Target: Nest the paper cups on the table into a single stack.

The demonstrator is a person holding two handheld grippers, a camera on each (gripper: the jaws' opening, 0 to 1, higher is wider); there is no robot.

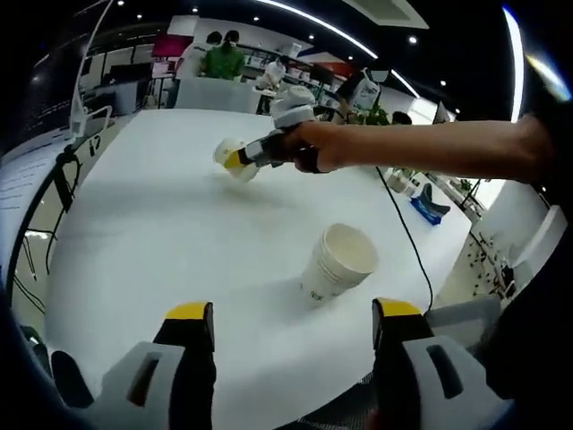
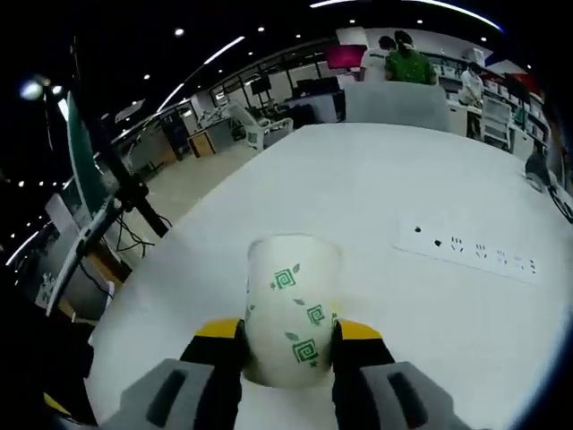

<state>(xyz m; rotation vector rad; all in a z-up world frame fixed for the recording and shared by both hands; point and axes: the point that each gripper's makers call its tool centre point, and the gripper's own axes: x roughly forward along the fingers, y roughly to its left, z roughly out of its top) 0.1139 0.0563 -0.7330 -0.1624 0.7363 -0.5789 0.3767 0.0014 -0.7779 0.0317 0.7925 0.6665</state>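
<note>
The left gripper [image 1: 293, 327] hangs over the near edge of the white table [image 1: 170, 215], its yellow-tipped jaws spread wide with nothing between them. Just beyond the jaws a paper cup [image 1: 337, 262] lies tipped on its side, mouth turned up and to the right, close to the table's near edge and with bare tabletop all round it. Farther in, toward the middle of the table, the right gripper [image 1: 235, 159] shows in the left gripper view, held out by a hand [image 1: 313, 146] on a bare forearm, with a second cup [image 1: 235, 159] at its tips, lifted off the surface. In the right gripper view that gripper [image 2: 288, 336] has its jaws closed against the sides of the cup [image 2: 291, 309], which bears a green leaf print and fills the gap between them. Beyond it the table [image 2: 376, 188] runs wide and open to its far edge, save for a white power strip [image 2: 470, 250] lying flat off to the right. A black cable [image 1: 405, 228] trails across the table toward its right edge in the left gripper view.
</note>
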